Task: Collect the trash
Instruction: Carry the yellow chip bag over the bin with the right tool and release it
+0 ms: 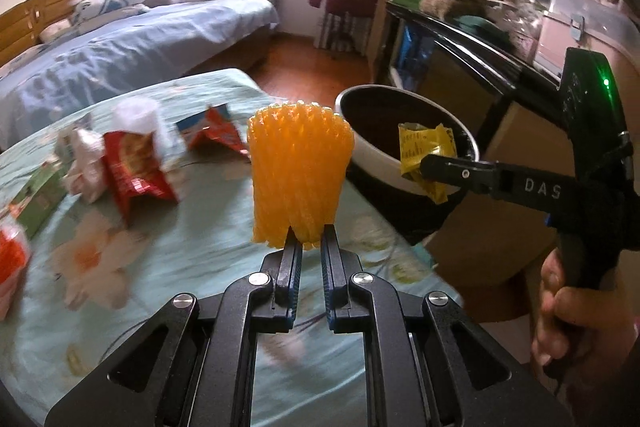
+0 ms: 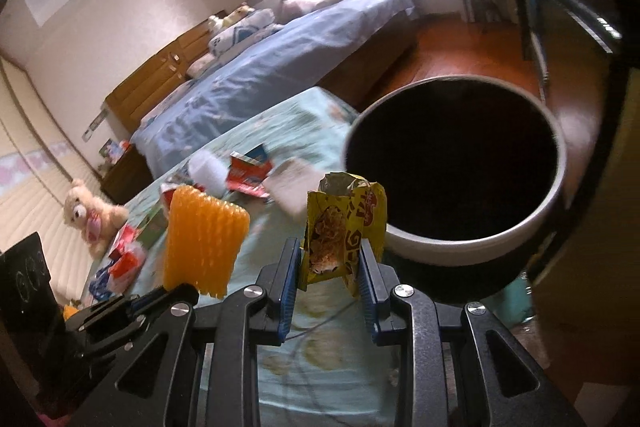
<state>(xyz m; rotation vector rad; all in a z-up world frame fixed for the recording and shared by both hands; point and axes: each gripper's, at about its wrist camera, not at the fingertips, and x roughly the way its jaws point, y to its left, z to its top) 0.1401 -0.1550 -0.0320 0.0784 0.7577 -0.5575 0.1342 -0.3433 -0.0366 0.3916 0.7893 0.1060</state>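
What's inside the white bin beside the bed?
The bin interior reads as plain dark from the right wrist view; no trash shows inside. The yellow wrapper in the right gripper covers part of its near rim.

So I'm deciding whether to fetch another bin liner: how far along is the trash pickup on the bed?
Done: nothing can be made out inside the dark bin. In hand: the left tongs hold an orange foam net, and the right tongs hold a yellow snack wrapper near the bin's rim. Left: a red snack bag, a red-and-blue wrapper and a green box lie on the bedspread.
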